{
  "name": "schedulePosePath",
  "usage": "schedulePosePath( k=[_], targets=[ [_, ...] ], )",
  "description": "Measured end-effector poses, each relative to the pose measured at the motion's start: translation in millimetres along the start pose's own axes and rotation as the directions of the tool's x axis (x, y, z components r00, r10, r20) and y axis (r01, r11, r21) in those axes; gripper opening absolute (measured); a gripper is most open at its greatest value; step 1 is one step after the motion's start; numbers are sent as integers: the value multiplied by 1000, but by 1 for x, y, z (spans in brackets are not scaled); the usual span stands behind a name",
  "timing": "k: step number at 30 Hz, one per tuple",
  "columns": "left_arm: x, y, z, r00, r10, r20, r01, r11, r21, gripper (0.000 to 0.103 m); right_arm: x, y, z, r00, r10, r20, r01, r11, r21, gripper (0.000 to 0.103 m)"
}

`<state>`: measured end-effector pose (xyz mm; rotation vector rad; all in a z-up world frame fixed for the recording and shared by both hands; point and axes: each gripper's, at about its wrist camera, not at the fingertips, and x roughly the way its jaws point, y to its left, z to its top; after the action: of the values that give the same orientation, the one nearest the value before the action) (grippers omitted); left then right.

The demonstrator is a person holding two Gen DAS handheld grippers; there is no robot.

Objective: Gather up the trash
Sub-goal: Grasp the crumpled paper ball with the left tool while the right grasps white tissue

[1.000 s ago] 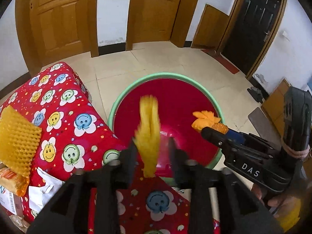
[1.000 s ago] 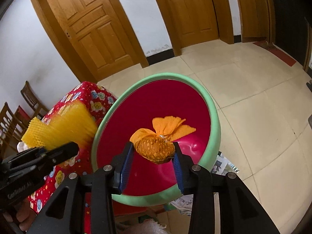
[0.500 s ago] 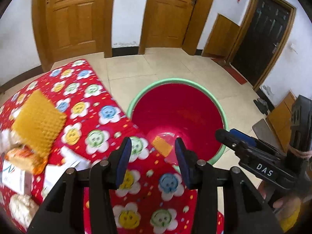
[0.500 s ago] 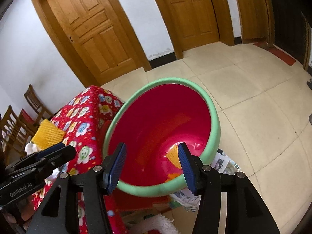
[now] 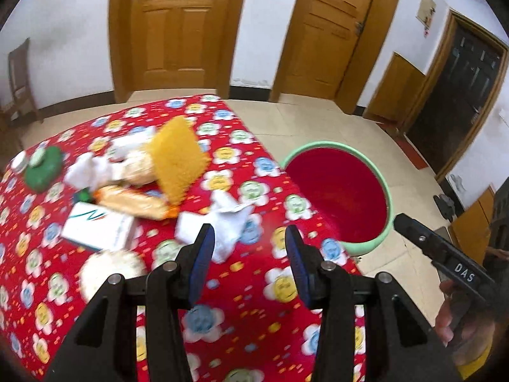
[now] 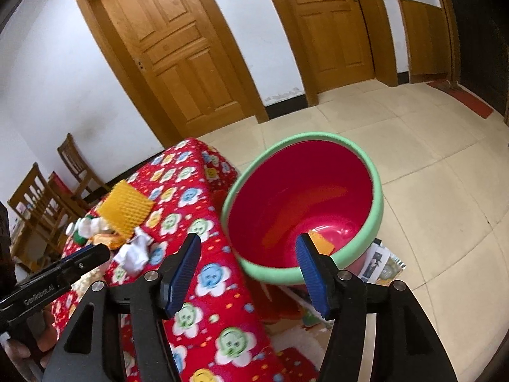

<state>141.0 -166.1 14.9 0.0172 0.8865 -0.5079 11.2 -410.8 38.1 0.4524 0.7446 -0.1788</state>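
I'm looking past the table at two wooden doors (image 5: pixel 178 28) standing shut in the white wall (image 5: pixel 63 25), with a dark skirting strip running along the bottom. Off to the far right a black door (image 5: pixel 458 95) is sitting in a wooden frame, and a red mat (image 6: pixel 470 102) is lying on the pale floor tiles (image 6: pixel 413 146) in front of it. At the left edge I'm seeing wooden chairs (image 6: pixel 38 203) crowding against the wall. The red tablecloth (image 5: pixel 222 286) with smiling flower faces is covering the table and hanging down its side. Under the table, some printed papers (image 6: pixel 378 261) are lying on the tiles.
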Motion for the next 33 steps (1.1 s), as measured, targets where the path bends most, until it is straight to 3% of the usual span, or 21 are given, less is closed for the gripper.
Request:
schedulePosePath(
  k=[15,23,29,33],
  targets=[
    [-22,86,-26,987,158,3,-156,973,-169,46,0,34,-15,998,31,-46,-33,998,-46,66],
    [-6,105,-43,990,130,-47,-137,961,-240,47,15,55,-17,996,39,-81,-46,995,-87,66],
    [0,107,-43,990,137,-34,-141,961,-236,51,29,70,-17,993,49,-109,-62,991,-118,66],
    [7,107,-44,981,183,-61,-191,960,-205,63,41,81,-16,990,51,-128,-69,988,-139,66]
  ],
)
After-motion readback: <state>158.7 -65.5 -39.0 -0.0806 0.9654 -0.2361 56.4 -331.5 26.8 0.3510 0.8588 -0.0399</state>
